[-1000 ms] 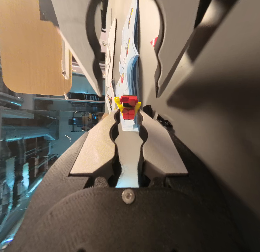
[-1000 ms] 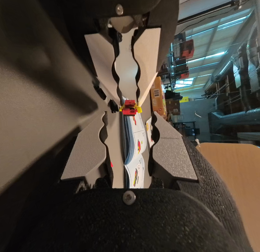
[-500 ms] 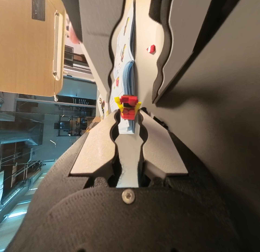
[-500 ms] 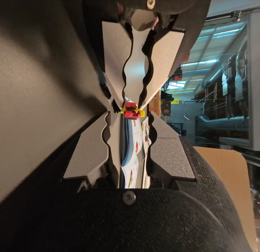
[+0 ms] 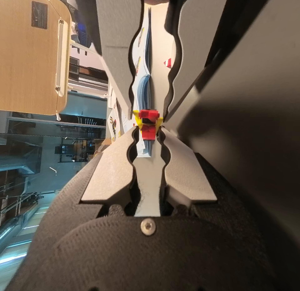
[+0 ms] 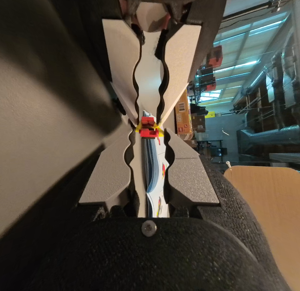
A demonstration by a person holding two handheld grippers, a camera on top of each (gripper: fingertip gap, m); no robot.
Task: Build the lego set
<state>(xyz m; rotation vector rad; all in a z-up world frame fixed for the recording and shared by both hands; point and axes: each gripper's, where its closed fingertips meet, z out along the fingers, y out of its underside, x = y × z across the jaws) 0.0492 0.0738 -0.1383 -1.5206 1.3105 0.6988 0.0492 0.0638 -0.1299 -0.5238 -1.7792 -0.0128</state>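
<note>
Grey wavy-edged fingers of the left gripper (image 5: 148,131) pinch the small red-and-yellow lego build (image 5: 148,125) at their tips. From twelve o'clock the right gripper (image 6: 148,133) faces it tip to tip, its fingers spread either side of the build; contact cannot be told. Beyond lie an open blue-paged instruction booklet (image 5: 144,88) and, at one o'clock, a loose red-and-white brick (image 5: 167,62) on the pale table (image 5: 159,39).

A tiny build of red bricks with yellow wedge pieces sticking out each side (image 5: 148,126) is pinched at its lower red part, up off the table. A dark little piece sits in its middle. Behind it, an open pale-blue instruction booklet (image 5: 143,81) is lying on the white tabletop, and one loose red-and-white piece (image 5: 167,63) is seen beside the booklet.
</note>
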